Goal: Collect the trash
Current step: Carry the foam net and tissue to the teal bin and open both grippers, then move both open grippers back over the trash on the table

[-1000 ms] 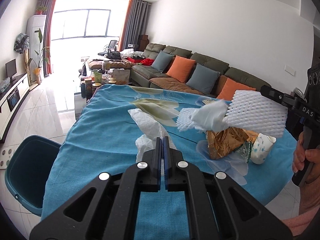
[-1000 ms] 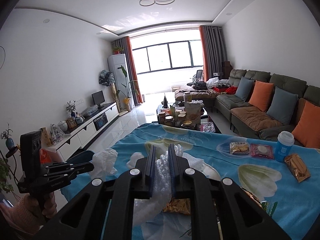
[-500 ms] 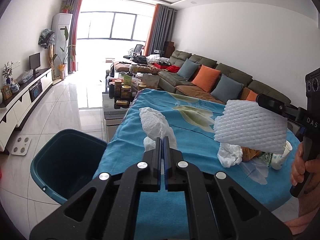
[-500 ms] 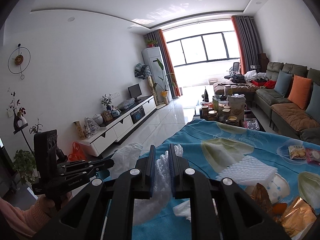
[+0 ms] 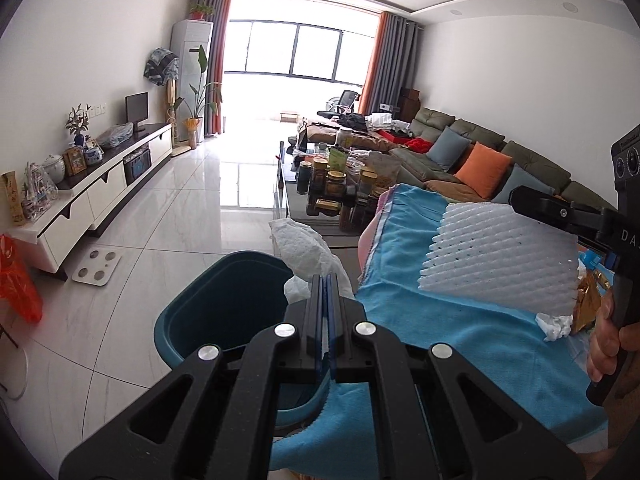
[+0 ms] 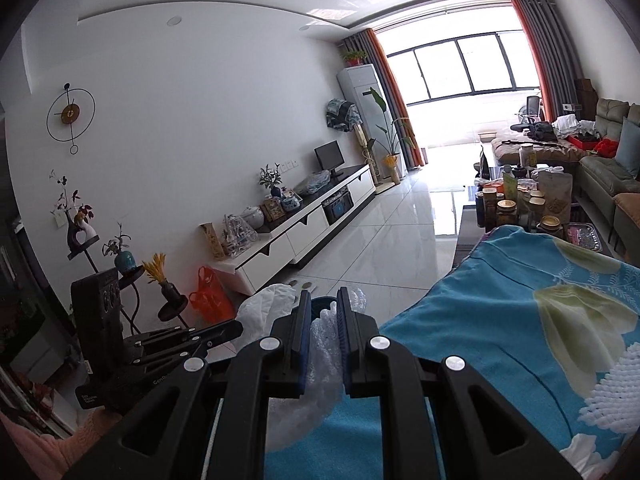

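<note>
My left gripper (image 5: 325,280) is shut on a crumpled white tissue (image 5: 306,249) and holds it over the rim of the dark teal bin (image 5: 224,304) that stands on the floor beside the table. My right gripper (image 6: 323,300) is shut on a white foam net (image 6: 320,344), which shows as a ribbed white sheet in the left wrist view (image 5: 500,260), above the blue tablecloth (image 5: 440,312). The left gripper and its tissue also show in the right wrist view (image 6: 264,312). Only a sliver of the bin (image 6: 322,304) shows between the right fingers.
More trash lies on the table: a white foam net (image 6: 616,392), a tissue wad (image 5: 556,326) and a gold wrapper (image 5: 586,304). A coffee table with jars (image 5: 340,184) stands beyond the table. A white scale (image 5: 98,262) and an orange bag (image 5: 18,276) are on the floor.
Both grippers have swung left, off the table toward the bin. The tissue in the left gripper has moved from above the cloth to above the bin's rim.
</note>
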`<move>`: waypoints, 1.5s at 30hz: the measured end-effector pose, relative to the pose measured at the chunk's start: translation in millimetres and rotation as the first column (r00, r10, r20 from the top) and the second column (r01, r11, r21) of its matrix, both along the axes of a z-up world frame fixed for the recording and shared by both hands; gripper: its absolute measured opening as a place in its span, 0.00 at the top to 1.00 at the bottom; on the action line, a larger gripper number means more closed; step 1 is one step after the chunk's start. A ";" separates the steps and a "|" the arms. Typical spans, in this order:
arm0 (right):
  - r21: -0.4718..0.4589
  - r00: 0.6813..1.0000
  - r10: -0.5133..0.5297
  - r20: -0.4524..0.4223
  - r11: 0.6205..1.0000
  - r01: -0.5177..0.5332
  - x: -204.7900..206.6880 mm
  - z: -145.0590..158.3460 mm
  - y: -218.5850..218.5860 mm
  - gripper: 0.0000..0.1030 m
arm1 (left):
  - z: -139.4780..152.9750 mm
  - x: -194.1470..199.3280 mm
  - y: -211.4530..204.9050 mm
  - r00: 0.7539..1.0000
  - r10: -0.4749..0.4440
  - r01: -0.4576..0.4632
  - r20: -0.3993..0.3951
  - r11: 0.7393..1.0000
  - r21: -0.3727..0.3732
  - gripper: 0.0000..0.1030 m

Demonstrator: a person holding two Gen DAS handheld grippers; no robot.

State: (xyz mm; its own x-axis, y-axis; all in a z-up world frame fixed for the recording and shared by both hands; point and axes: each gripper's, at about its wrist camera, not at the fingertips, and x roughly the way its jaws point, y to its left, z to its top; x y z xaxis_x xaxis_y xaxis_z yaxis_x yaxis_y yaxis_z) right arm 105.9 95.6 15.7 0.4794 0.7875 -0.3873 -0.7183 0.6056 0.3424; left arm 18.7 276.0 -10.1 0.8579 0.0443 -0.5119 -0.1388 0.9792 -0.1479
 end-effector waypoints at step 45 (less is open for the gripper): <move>-0.094 0.994 0.000 -0.107 0.996 -0.010 1.9 -24.6 8.5 0.62 | -18.2 19.6 -36.8 0.998 -0.068 0.069 0.009 0.997 -0.046 0.50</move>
State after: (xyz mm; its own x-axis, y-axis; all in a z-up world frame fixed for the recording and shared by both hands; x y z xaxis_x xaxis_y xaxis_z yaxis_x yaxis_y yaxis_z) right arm 107.8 104.1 -8.9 0.4276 0.7474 -0.5084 -0.6839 0.6353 0.3587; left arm 38.3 239.2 -28.3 0.8621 -0.0381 -0.5054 -0.0703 0.9786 -0.1936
